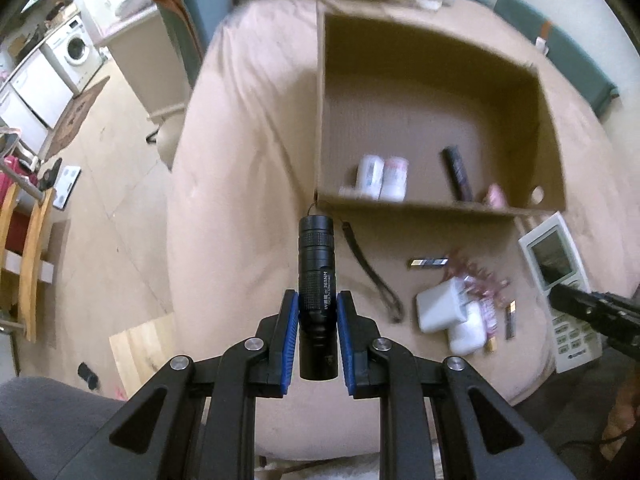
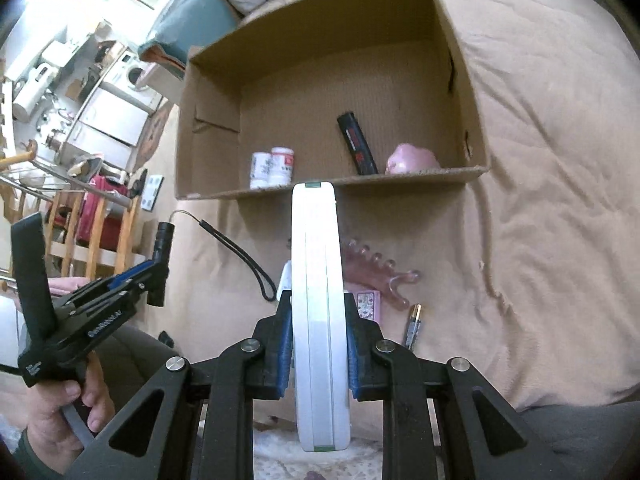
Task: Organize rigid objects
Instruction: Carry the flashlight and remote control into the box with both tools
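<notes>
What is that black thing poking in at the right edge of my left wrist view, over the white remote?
Observer: That's the right gripper. Its blue pads are clamped on the remote, which it holds edge-on.
Operator: And the pink blur in the box's near corner?
Observer: A rounded pink object, lying near a black stick on the floor of the cardboard box.
Operator: Who is carrying my gripper?
Observer: A person's hand grips the handle of the left gripper, which is shut on the flashlight.
</notes>
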Available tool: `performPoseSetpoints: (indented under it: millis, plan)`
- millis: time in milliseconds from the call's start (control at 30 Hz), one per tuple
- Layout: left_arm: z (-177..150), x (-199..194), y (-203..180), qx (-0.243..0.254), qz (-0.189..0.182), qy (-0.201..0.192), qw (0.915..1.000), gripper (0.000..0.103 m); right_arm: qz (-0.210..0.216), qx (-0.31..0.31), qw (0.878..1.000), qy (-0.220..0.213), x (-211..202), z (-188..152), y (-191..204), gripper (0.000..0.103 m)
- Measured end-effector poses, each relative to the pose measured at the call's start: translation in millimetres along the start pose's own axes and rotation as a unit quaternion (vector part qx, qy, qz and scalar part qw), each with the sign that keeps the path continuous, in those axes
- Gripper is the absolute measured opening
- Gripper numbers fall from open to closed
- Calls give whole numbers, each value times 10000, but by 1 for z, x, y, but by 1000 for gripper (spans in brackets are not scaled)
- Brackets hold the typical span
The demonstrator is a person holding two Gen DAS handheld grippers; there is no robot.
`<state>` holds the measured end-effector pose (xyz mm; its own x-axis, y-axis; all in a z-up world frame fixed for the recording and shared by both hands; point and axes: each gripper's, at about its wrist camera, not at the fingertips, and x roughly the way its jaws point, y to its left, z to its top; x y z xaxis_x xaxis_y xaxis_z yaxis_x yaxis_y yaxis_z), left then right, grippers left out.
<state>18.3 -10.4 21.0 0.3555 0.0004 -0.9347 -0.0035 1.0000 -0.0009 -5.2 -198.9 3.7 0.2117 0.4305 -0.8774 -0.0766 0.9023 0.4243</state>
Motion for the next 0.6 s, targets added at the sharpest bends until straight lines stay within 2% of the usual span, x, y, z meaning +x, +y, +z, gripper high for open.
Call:
performPoseSetpoints:
  millis: [167, 333, 500, 600]
  plan:
    - [25, -48, -5, 23, -115, -552, 9984, 17, 85, -34, 9996, -249, -17, 11, 5, 23]
    - [56, -93, -14, 183, -85, -1181, 9928, 17, 145, -103, 9984, -532, -37, 30, 13, 23]
    - [90, -119, -20, 196, -130, -1621, 9865, 17, 186, -161, 9966, -781, -55, 56, 18, 23]
    - [111, -120, -25, 199, -140, -1707, 9850, 17, 211, -156, 9953, -932, -62, 76, 20, 23]
